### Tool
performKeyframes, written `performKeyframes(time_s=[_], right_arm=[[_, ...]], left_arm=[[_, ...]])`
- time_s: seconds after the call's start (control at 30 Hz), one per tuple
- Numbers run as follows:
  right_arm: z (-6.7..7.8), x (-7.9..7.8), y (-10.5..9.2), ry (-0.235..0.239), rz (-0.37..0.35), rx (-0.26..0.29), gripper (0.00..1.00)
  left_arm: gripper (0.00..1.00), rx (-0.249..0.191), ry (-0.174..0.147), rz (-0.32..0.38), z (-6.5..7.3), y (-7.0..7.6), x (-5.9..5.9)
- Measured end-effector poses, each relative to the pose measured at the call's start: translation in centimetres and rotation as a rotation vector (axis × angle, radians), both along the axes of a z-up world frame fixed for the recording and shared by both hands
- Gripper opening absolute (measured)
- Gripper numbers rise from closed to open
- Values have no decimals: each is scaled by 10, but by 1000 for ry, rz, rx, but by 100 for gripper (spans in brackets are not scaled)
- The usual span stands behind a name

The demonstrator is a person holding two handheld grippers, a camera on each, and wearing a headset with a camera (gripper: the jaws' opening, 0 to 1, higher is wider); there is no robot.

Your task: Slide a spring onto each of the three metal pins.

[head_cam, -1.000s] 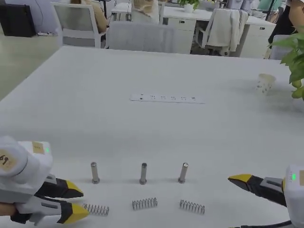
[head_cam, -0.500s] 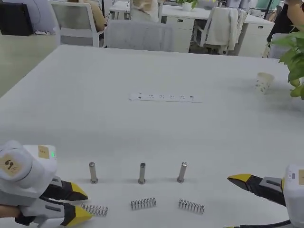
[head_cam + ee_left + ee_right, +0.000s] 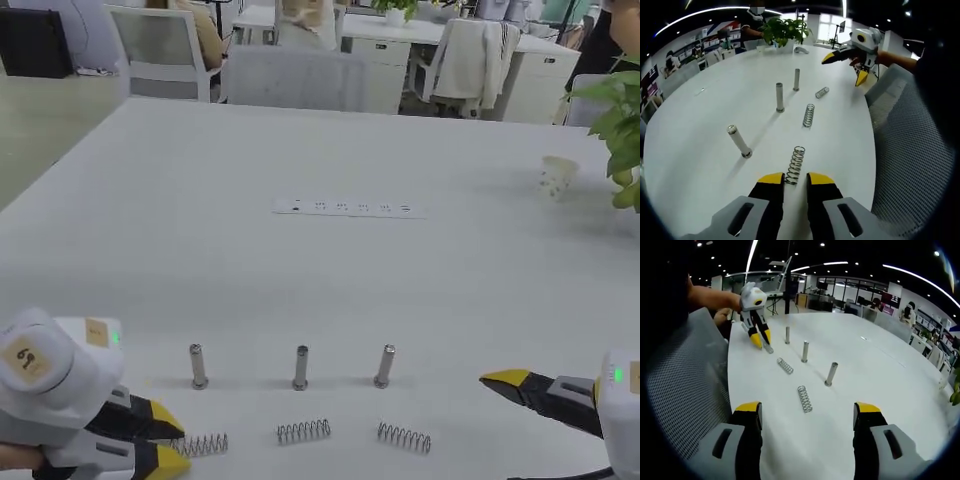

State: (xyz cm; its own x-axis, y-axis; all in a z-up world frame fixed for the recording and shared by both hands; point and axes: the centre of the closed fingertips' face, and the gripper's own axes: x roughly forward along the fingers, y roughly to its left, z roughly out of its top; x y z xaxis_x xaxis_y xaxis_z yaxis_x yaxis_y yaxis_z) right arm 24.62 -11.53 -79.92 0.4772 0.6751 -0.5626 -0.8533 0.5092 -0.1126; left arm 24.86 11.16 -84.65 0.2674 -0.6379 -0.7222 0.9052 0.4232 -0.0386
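Jaws narrower now around leftmost spring (image 3: 796, 162)

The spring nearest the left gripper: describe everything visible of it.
The spring is a thin coil of bare silvery wire. It lies flat on the white table, not yet on a pin, a little apart from the leftmost pin. Its near end sits in the narrow gap between the yellow tips of the left gripper; whether they touch it is unclear. Nothing else touches it.
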Motion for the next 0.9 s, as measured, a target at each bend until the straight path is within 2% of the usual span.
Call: performKeyframes(time_s=[0.47, 0.53, 0.77, 0.9], right_arm=[[0, 0, -1, -1, 4, -1, 74], [0, 0, 0, -1, 6, -1, 74], [2, 0, 1, -6, 8, 1, 74], [4, 0, 1, -10, 8, -1, 74]], left_arm=[[4, 28, -19, -19, -6, 1, -1], [2, 37, -32, -27, -6, 2, -1], [2, 30, -36, -30, -6, 2, 1], [2, 9, -43, -19, 1, 1, 2]])
